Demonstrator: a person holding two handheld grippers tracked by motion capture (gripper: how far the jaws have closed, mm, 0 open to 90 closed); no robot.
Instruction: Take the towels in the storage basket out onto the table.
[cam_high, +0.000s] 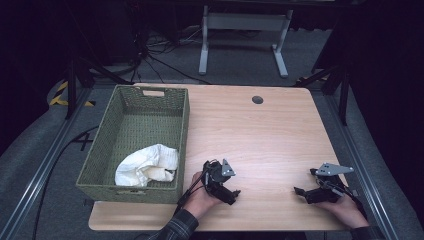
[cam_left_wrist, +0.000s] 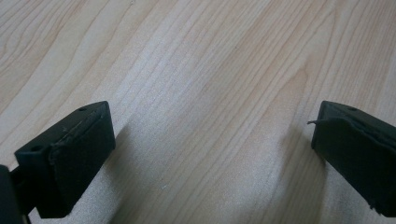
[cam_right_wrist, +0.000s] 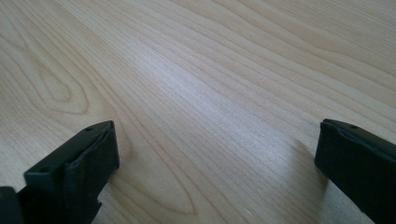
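My left gripper (cam_high: 233, 195) rests low on the wooden table (cam_high: 260, 135) near its front edge, just right of the basket. Its jaws stand wide apart over bare wood, so the left gripper (cam_left_wrist: 212, 140) is open and holds nothing. At the front right of the table sits my right gripper (cam_high: 301, 192), pointing left. The right gripper (cam_right_wrist: 217, 154) is open too, with only wood grain between its black pads (cam_right_wrist: 79, 172).
A green woven basket (cam_high: 100, 150) stands on the table's left side with a crumpled white cloth (cam_high: 147, 165) in its near end. A round cable hole (cam_high: 257, 99) lies at the table's far edge. A white desk frame (cam_high: 245, 30) stands on the floor beyond.
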